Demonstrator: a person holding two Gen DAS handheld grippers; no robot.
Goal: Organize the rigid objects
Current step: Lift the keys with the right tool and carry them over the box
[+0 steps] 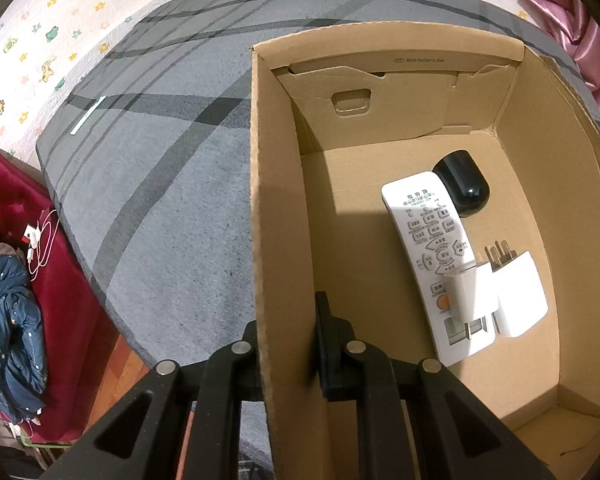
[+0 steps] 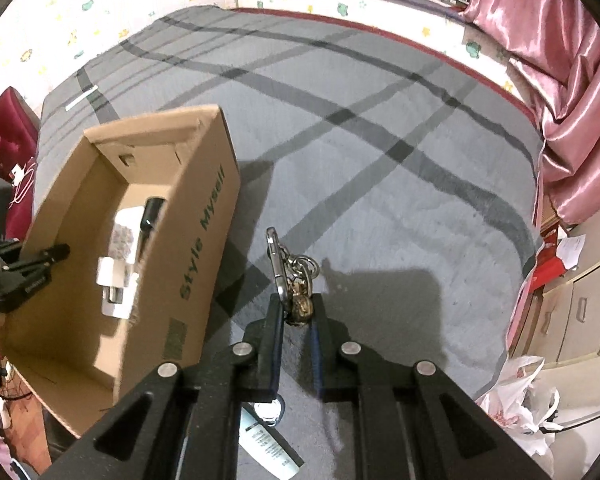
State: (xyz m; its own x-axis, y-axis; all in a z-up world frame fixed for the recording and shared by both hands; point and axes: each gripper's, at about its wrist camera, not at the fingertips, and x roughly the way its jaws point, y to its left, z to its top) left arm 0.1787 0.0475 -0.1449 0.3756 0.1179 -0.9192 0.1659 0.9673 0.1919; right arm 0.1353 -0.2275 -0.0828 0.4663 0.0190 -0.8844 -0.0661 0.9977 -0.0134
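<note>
Left wrist view had the left tool [image 1: 288, 316] clamped shut on the near side wall of the cardboard box [image 1: 260, 184], one finger outside and one inside. Down in the box sat a white remote [image 1: 428, 248] lying on the floor of it, a black mouse [image 1: 462, 182] touching its far end, and two white plug adapters [image 1: 496, 300] lying on and right beside the remote's near end. The box sat on a grey striped bed cover [image 1: 160, 184].

Right wrist view showed the right tool [image 2: 298, 312] closed on a keyring bunch [image 2: 296, 284], with the silver carabiner [image 2: 276, 260] sticking up past the fingertips and a small brownish charm pinched between the pads. It was off to the right of the box, over the bed cover. A white tube [image 2: 270, 444] lay on the cover under the tool.
</note>
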